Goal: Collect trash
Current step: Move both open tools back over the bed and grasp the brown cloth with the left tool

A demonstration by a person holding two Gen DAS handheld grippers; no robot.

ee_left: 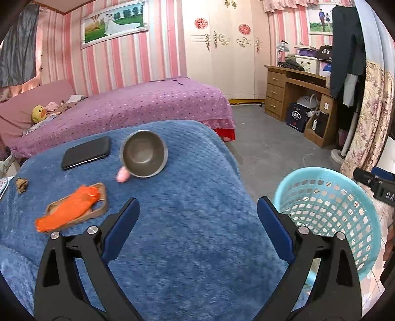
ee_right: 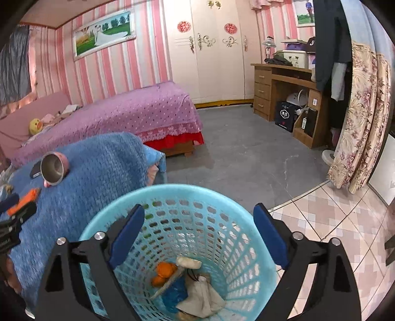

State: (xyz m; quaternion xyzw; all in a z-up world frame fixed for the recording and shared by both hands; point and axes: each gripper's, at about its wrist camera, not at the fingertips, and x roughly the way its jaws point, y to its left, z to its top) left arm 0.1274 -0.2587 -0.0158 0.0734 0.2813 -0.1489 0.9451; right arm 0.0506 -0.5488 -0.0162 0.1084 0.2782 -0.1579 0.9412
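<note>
basket [ee_right: 187,247]: light blue, on the floor beside my blue-covered counter [ee_left: 172,222], already holding scraps | orange wrapper [ee_left: 69,210]: lay ahead-left of my left hand-held gripper [ee_left: 197,222], the nearer one, long axis running near-left to far-right | both hand-held grippers spread wide, empty, right hand-held gripper [ee_right: 197,232] over the basket

The walls [ee_right: 108,71] are papered in pink and white vertical stripes, and a framed landscape photograph [ee_left: 114,23] is hung on them. A cream wardrobe with gilt scroll handles [ee_right: 212,49] is set against the far wall. A bed under a purple dotted spread [ee_left: 138,103] is placed left of the grey floor [ee_right: 246,153]. A brown wooden desk with drawers [ee_right: 279,91] is seen beside a floral curtain [ee_right: 358,111]. Pink patterned tiles [ee_right: 333,222] are laid nearer the camera.
</note>
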